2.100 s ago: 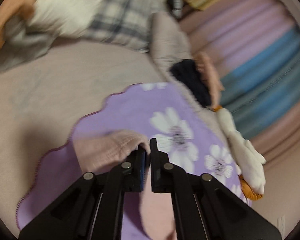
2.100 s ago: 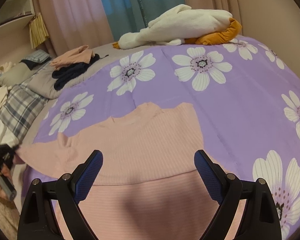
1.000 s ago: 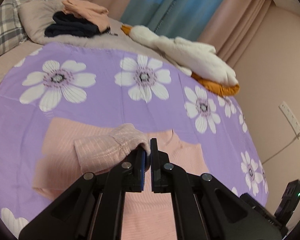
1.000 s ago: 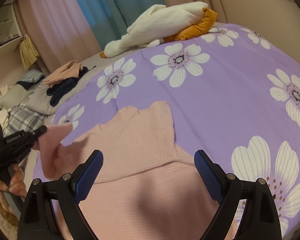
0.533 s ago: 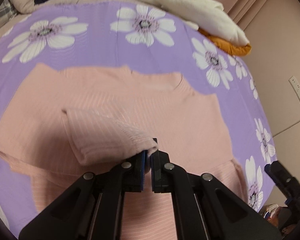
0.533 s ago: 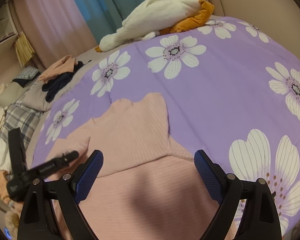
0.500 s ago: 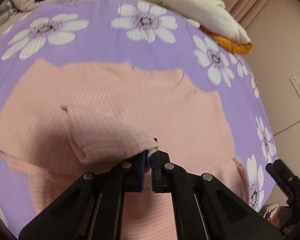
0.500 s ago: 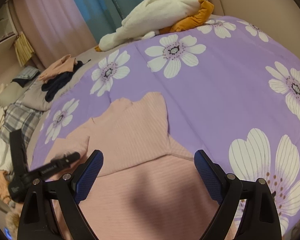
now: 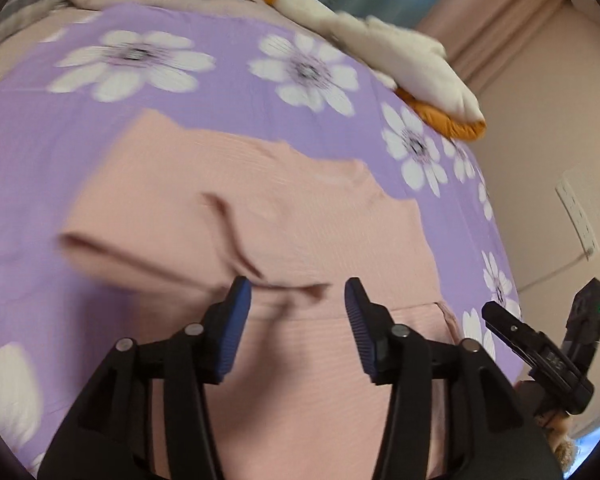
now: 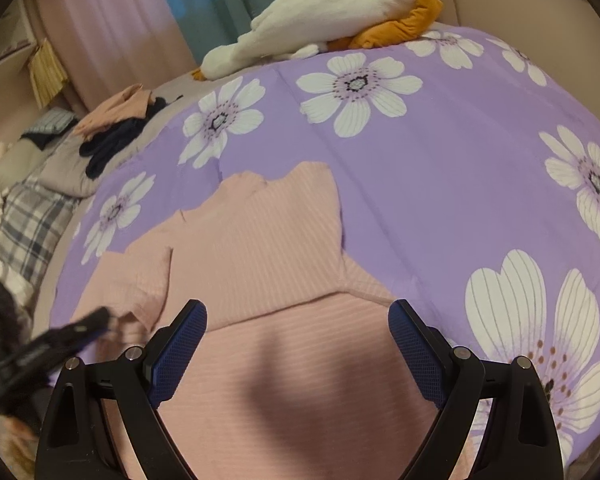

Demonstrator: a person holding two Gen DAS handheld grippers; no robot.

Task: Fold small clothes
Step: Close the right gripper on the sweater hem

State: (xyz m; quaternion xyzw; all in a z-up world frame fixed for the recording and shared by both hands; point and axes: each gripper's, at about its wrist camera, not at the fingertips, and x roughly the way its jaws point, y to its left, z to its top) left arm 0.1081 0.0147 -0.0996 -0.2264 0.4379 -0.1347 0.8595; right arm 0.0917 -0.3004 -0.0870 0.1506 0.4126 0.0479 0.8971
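A pink ribbed sweater [image 9: 300, 208] lies flat on the purple flowered blanket [image 9: 220, 92]. Its left sleeve [image 9: 148, 240] is folded in across the body, and its cuff end lies just ahead of my left gripper [image 9: 297, 286]. The left jaws are opening; the pads are off the cloth and hold nothing. In the right wrist view the same sweater [image 10: 260, 248] shows the folded sleeve [image 10: 140, 276] at the left, with the blurred left gripper fingers [image 10: 88, 326] beside it. My right gripper [image 10: 297, 312] hovers wide open over the sweater's lower half, gripping nothing.
A white and orange plush toy [image 10: 332, 12] lies at the blanket's far edge. A pile of dark and peach clothes [image 10: 116, 128] and a plaid cloth [image 10: 24, 224] sit at the far left. Curtains hang behind. A wall socket [image 9: 576, 216] is at the right.
The left gripper carried the sleeve over the sweater's body, came down and opened, letting it go. The sleeve now lies on the sweater. The right gripper stayed put, still open.
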